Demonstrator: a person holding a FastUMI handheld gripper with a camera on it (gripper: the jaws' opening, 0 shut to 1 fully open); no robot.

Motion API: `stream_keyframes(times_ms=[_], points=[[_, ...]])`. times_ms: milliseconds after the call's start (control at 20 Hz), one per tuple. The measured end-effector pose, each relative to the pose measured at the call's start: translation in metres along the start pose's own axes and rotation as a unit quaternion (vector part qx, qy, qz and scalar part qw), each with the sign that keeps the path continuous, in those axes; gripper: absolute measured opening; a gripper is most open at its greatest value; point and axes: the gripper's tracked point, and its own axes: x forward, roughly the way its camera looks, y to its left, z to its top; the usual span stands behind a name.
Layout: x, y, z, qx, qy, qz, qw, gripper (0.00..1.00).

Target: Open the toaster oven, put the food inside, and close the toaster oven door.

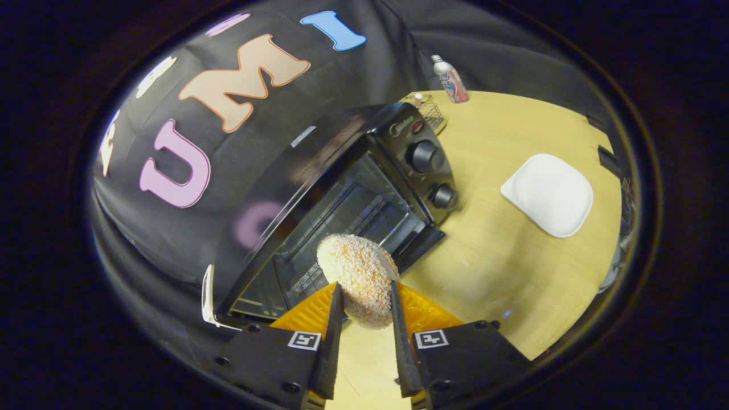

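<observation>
Where my gripper stands, I log it as clenched on the food: a round, crumb-coated patty, pale orange, pinched between both black fingers and standing on edge above their tips.

Item, toaster oven: black, just beyond the food, its door dropped open toward me so the wire rack inside shows. Two round knobs sit one above the other on its control panel, on the side nearer the middle of the worktop. The food hangs over the open door's edge, not yet inside the cavity.

Item, worktop: pale wood, rounded outline, carrying everything listed.

Item, white plate: square with rounded corners, bare, well apart from the oven toward the worktop's outer edge.

Item, small wire basket: behind the oven near the far edge, something small in it that I cannot identify.

Item, bottle: white cap, upright at the far edge, beside the basket.
</observation>
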Motion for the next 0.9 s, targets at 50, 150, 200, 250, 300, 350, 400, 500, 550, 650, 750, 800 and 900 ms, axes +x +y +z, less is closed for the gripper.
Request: stream_keyframes(times_ms=[50,150,200,250,300,350,400,500,550,650,750,800,900], points=[[0.005,0.007,-0.002,0.006,0.000,0.004,1.000,0.45],[0.013,0.016,-0.002,0.020,-0.004,0.016,1.000,0.45],[0.017,0.018,-0.002,0.027,-0.008,0.020,0.999,0.45],[0.024,0.023,0.000,0.035,-0.010,0.023,0.999,0.45],[0.029,0.026,-0.001,0.041,-0.011,0.026,0.999,0.45],[0.034,0.027,-0.002,0.044,-0.011,0.030,0.999,0.45],[0.039,0.030,-0.001,0.042,-0.014,0.035,0.998,0.45],[0.041,0.033,0.001,0.035,-0.025,0.049,0.998,0.45],[0.042,0.037,0.004,0.035,-0.031,0.060,0.997,0.45],[0.044,0.045,0.007,0.034,-0.038,0.079,0.996,0.45],[0.048,0.047,0.007,0.035,-0.037,0.085,0.995,0.53],[0.048,0.047,0.008,0.036,-0.037,0.084,0.995,0.57],[0.047,0.044,0.008,0.034,-0.039,0.083,0.995,0.65]])
